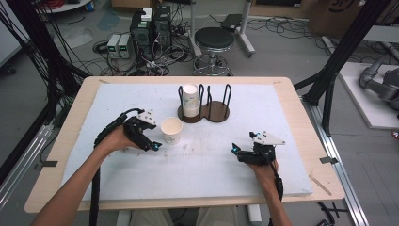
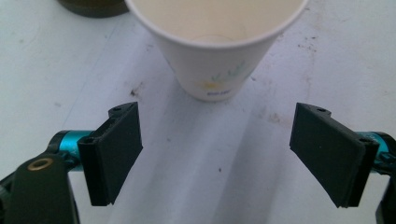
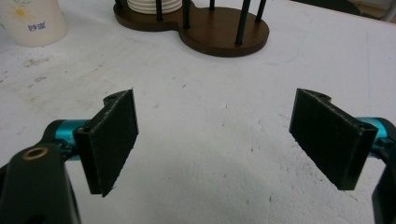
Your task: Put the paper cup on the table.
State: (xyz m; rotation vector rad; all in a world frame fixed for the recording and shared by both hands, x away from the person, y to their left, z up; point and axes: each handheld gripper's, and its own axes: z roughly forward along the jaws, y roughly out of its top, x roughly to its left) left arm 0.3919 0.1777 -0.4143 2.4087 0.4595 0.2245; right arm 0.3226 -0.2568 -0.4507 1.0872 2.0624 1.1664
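Note:
A white paper cup [image 1: 171, 130] stands upright on the white board, left of centre; in the left gripper view the cup [image 2: 215, 51] is just ahead of the jaws, apart from them. My left gripper [image 1: 155, 145] lies just left of the cup, open, with nothing between its jaws [image 2: 217, 156]. A dark brown two-place cup holder [image 1: 204, 112] with black wire posts sits at the back centre; a stack of white cups [image 1: 190, 100] fills its left place, and its right place is bare. My right gripper [image 1: 236, 151] rests open on the board at the right [image 3: 215, 147], holding nothing.
The white board [image 1: 197, 174] covers a wooden table [image 1: 310, 136]. Beyond the far edge stand a black stool [image 1: 214, 41], electronics boxes [image 1: 150, 28] and loose cables on the floor. Black frame posts [image 1: 339, 52] rise at the right.

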